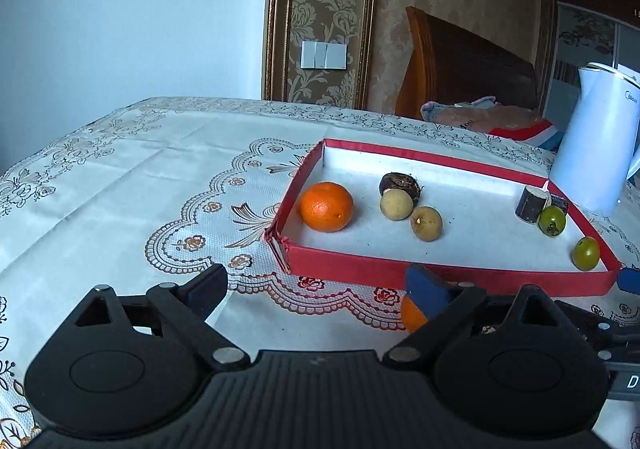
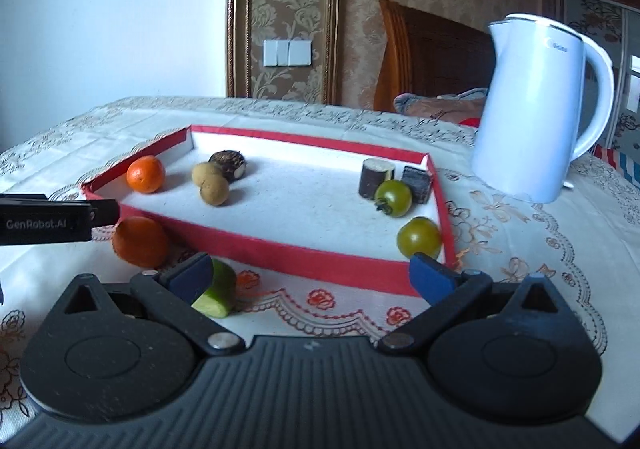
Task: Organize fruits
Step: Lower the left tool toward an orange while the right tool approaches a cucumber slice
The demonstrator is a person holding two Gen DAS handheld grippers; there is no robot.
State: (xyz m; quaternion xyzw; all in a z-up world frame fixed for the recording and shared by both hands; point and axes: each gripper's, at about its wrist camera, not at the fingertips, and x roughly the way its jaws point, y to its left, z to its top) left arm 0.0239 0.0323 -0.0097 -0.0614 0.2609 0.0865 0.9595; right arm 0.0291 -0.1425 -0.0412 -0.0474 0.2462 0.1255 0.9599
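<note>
A red-rimmed tray [image 1: 344,269] [image 2: 280,253] holds an orange [image 1: 327,206] [image 2: 146,174], two longans [image 1: 396,204] [image 2: 215,189], a dark round fruit [image 1: 400,183], two dark cylinder pieces [image 2: 374,177] and two green tomatoes [image 1: 586,253] [image 2: 419,237]. A second orange [image 1: 412,315] [image 2: 140,241] lies on the cloth in front of the tray. My left gripper [image 1: 316,289] stands wide open, and its right finger partly hides that orange. My right gripper [image 2: 312,276] is open too. A cut green cucumber piece [image 2: 218,291] lies just inside its left finger.
A white electric kettle [image 2: 540,109] [image 1: 592,141] stands on the table right of the tray. The patterned tablecloth [image 1: 140,189] runs left and forward. A wooden chair back [image 2: 432,57] and folded fabric [image 2: 444,103] sit behind the table. The left gripper's body [image 2: 48,223] shows at the right wrist view's left edge.
</note>
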